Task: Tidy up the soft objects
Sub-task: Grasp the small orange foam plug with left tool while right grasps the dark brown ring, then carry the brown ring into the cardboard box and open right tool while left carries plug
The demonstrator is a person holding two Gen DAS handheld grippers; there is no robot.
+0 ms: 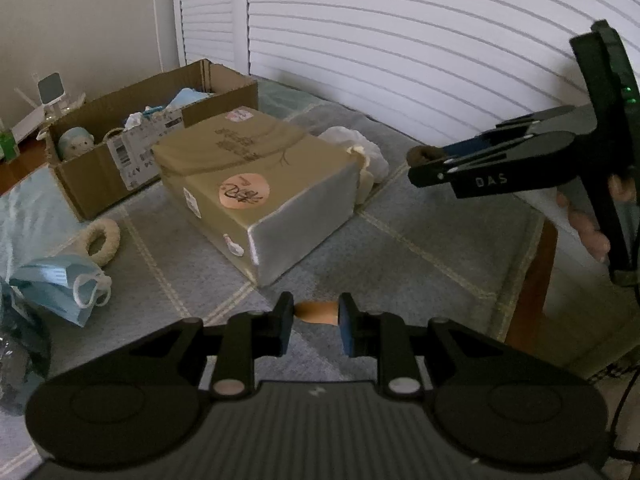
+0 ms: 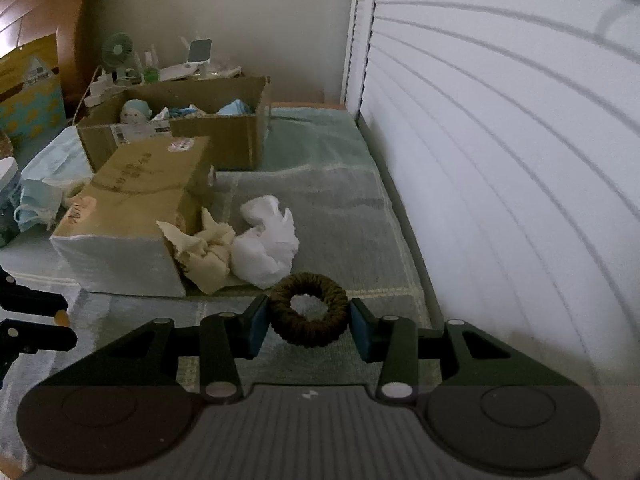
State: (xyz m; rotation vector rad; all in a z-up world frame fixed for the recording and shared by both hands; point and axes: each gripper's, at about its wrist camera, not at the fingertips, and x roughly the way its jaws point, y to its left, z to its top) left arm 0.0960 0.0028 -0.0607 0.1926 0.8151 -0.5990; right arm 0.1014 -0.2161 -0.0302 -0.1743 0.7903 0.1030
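My right gripper [image 2: 308,318] is shut on a dark brown scrunchie [image 2: 308,309], held above the grey mat; it also shows in the left wrist view [image 1: 426,160]. My left gripper [image 1: 315,314] is shut on a small orange object [image 1: 316,312], low over the mat. An open cardboard box [image 1: 96,184] at the back holds a plush toy [image 1: 74,144], masks and other soft items. A cream scrunchie [image 1: 100,240] and a blue face mask [image 1: 60,286] lie at the left. A beige cloth [image 2: 208,252] and a white cloth [image 2: 268,246] lie beside the closed box [image 1: 260,184].
A grey mat [image 1: 400,248] covers the surface. White slatted blinds [image 1: 400,40] run along the right and back. Small gadgets and a fan [image 2: 118,50] stand behind the open box. The mat's right edge drops off [image 1: 528,280].
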